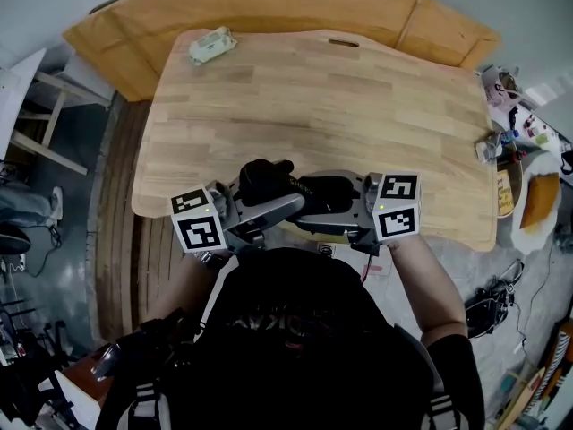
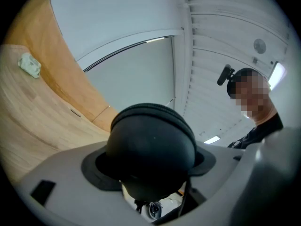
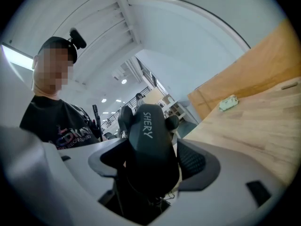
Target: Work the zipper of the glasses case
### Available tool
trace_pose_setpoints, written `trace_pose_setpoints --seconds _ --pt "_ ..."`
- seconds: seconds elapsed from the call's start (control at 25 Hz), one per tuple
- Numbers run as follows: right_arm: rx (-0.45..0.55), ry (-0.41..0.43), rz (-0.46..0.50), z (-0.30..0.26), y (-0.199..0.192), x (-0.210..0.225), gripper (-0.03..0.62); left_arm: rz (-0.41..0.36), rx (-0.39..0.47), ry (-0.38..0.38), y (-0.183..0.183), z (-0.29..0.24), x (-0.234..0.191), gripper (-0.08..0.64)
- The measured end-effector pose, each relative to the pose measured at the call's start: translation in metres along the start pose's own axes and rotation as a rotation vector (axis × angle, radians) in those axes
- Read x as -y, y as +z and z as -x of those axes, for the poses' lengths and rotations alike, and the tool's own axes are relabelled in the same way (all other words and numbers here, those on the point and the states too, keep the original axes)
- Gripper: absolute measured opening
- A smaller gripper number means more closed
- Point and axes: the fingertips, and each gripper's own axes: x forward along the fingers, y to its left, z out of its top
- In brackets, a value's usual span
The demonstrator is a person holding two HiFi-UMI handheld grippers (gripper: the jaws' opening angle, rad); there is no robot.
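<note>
I have the black glasses case [image 1: 318, 193] lifted between both grippers at the lower centre of the head view, over the near edge of the wooden table [image 1: 358, 106]. It spans from one pair of jaws to the other, with an end in each.

The step in hand, as I judge it, is getting the case held firm before the zipper is worked. The zipper [image 2: 150, 108] shows in the left gripper view as a ribbed band arching over the rounded end of the case, and there it looks closed. I cannot find the pull in any view, and neither pair of jaws is on it.

Left gripper [image 2: 150, 161]: the jaws are very wide, and the rounded end of the case fills the space between them. Both pads look to rest against its flanks, with no gap that I can see. I read that as a grip across the broad side of the case.

Right gripper [image 3: 153, 160]: the jaws are also wide, a little less so, and closed on the other end of the case. The face with white lettering points at the camera in the centre of the frame, and the pads sit against either side.

The next move, in my judgement, is for one gripper to hold the body while the other lets go, finds the small pull, pinches it and draws it along the curved seam. That calls for a far narrower pinch than either has now, and a hold firm enough that the case does not twist.

A small pale packet [image 1: 212, 45] lies on the table at upper left, well apart from the work.
</note>
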Motion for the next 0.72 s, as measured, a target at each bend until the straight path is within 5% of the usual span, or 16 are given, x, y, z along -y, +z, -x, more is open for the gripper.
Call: trace_pose_setpoints --seconds 0.16,0.4,0.72 --pt "0.129 -0.018 -0.007 0.006 0.022 0.003 0.334 0.034 0.098 0.001 0.022 0.014 -0.006 0.362" --pt "0.411 -0.039 -0.176 0.038 0.036 0.018 0.33 0.126 0.213 -0.042 0.051 0.038 -0.014 0.36" --pt "0.624 0.119 -0.418 0.03 0.016 0.007 0.216 0.243 0.332 -0.172 0.071 0.053 -0.001 0.36"
